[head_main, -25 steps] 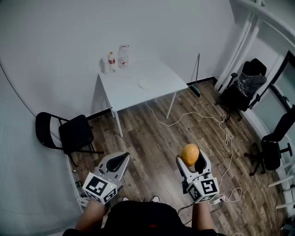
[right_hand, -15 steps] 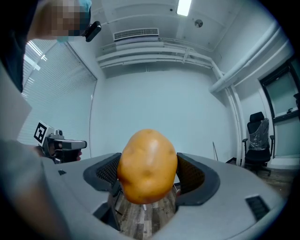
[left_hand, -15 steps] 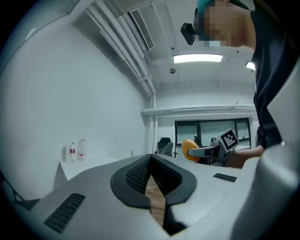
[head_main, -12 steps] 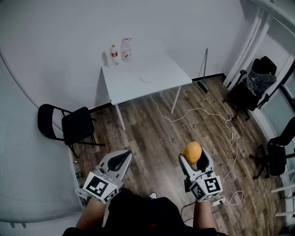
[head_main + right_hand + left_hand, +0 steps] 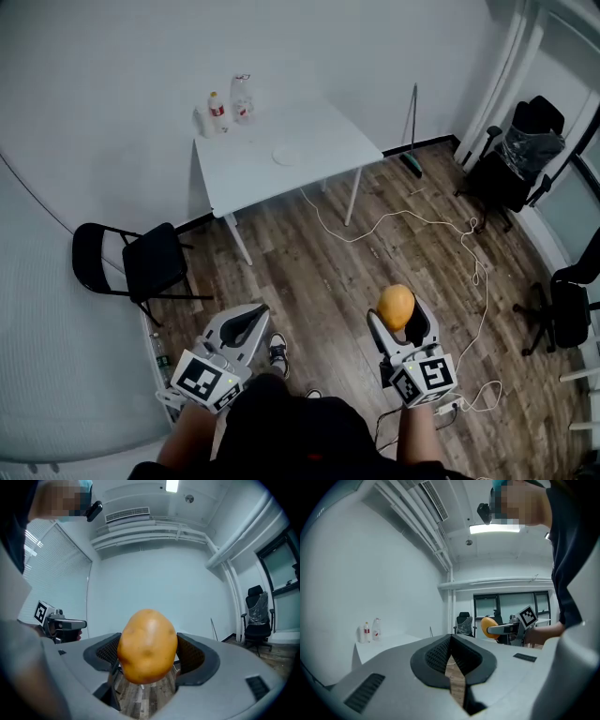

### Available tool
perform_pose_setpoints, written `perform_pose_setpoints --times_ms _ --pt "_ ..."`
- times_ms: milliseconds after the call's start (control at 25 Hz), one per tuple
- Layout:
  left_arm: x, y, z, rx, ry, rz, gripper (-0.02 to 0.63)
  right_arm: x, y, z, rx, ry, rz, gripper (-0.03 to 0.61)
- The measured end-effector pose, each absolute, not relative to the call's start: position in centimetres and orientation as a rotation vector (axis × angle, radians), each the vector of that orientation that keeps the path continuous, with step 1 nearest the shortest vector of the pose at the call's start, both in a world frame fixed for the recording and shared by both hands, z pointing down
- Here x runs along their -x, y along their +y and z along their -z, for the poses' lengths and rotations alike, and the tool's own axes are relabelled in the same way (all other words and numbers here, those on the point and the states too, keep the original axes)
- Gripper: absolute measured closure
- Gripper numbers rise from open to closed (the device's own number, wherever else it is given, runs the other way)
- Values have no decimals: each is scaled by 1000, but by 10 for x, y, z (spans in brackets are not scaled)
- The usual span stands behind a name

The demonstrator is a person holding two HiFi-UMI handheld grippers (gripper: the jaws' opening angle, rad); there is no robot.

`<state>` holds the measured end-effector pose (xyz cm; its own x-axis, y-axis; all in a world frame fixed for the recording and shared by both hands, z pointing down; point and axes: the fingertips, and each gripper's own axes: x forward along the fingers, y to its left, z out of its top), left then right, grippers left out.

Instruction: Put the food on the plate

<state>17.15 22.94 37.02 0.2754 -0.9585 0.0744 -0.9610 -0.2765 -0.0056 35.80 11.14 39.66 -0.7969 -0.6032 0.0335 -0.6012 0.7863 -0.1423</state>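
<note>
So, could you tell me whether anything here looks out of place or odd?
Only the white cable trailing loose across the wood floor between the person and the table, a likely trip hazard. The plate and bottles stand tidy on the table; nothing looks spilled.

Sparse office or test room, not a home. Plain white walls and a wood-look plank floor [image 5: 323, 281]. One white table [image 5: 323, 141] stands against the far wall, with two bottles [image 5: 242, 97] and a plate [image 5: 284, 156] on it. Black folding chair [image 5: 150, 267] at left near the wall. Black swivel office chairs at right: one far [image 5: 523, 155], one nearer [image 5: 570, 309]. A long white cable [image 5: 410, 215] trails loose across the floor. A long-handled cleaning tool [image 5: 413, 127] leans on the far wall. The ceiling has an air vent [image 5: 127, 513], a panel light [image 5: 172, 485] and exposed pipes [image 5: 412, 522]. Window blinds [image 5: 51, 555] on one side, dark-framed glazing [image 5: 506, 604] on the other.
</note>
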Motion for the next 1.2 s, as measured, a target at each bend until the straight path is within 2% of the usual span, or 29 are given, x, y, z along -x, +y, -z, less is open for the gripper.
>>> perform_pose_setpoints --times_ms 200,400,1200 --pt "-164 184 -378 -2497 -1833 -89 594 -358 75 -402 1058 2961 202 196" --pt "-129 129 -381 -2491 -1841 -78 594 -326 29 -399 1079 2986 161 196" --pt "103 -33 -386 -2438 -1822 -53 594 -87 -125 -386 1022 3031 104 196"
